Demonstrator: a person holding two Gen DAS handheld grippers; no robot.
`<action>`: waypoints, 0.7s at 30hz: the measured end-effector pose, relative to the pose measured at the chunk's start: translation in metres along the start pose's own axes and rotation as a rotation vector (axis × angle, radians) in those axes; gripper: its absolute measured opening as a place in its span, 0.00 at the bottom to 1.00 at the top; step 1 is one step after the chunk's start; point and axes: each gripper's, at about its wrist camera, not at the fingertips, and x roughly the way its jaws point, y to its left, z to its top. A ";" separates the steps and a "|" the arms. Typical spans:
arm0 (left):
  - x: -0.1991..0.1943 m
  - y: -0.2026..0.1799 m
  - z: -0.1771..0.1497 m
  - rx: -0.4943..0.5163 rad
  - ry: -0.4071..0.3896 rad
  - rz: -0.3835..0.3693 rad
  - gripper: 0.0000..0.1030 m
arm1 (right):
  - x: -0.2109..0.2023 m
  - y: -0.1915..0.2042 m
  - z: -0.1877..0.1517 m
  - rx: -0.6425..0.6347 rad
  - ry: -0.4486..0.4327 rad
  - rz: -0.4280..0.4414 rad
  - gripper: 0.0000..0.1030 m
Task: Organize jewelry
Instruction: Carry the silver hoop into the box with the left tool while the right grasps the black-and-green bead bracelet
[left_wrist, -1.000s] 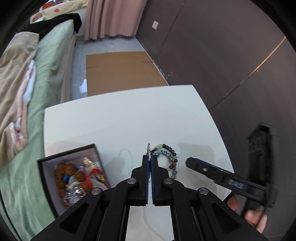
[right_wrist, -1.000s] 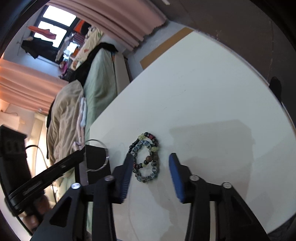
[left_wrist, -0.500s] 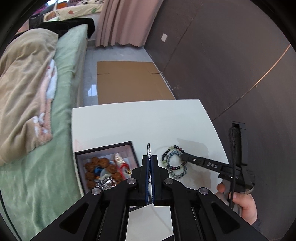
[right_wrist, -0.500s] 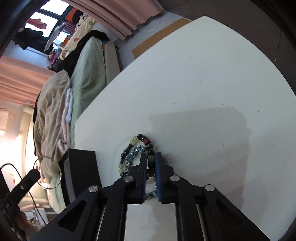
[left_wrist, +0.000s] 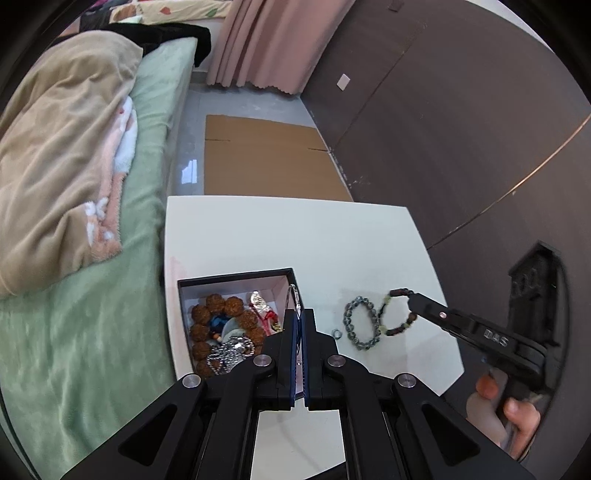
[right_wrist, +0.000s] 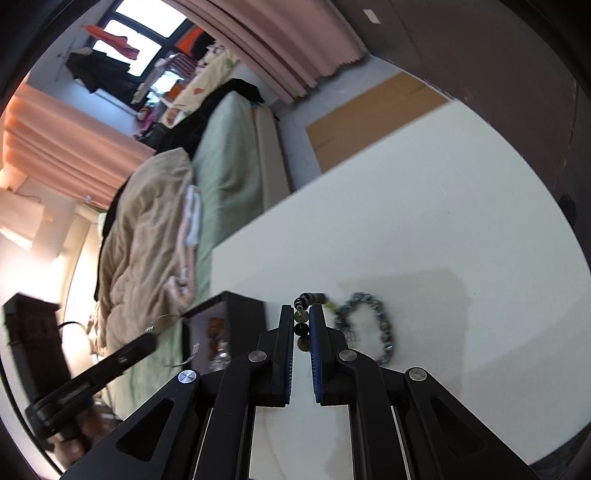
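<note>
**Beads in the right grip, box off to its left**

The table (left_wrist: 295, 236) carries everything, and the box (left_wrist: 236, 275) on it serves as the landmark. It is open, dark-walled and pale inside, and sits at the table's bed-side edge with brown beads and a silver chain already in it.

Right of the box, well apart from it, a grey bracelet (left_wrist: 360, 325) lies flat on the table. Just beyond that hangs the mixed bracelet (left_wrist: 400, 314), which is the piece in play.

The right hand-held gripper (right_wrist: 303, 325) has just closed on the mixed bracelet; its jaws are nearly together, with beads pinched between the pads. The loop dangles from the tips, apparently clear of the table. From this hand-held gripper the box lies to the left, across the grey bracelet, so the carry probably runs that way.

The left hand-held gripper (left_wrist: 298, 321) is fully closed on 1 thin wire ring (left_wrist: 293, 295). It sits at the box's near right corner, so the left hand is the nearer.
</note>
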 end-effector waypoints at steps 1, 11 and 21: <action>0.001 0.000 0.000 -0.001 0.000 -0.002 0.01 | -0.005 0.006 -0.001 -0.010 -0.007 0.006 0.10; 0.016 0.005 0.004 -0.033 0.048 -0.014 0.21 | -0.034 0.049 -0.010 -0.094 -0.047 0.056 0.10; -0.024 0.023 0.003 -0.056 -0.049 -0.006 0.70 | -0.024 0.095 -0.018 -0.195 -0.018 0.103 0.10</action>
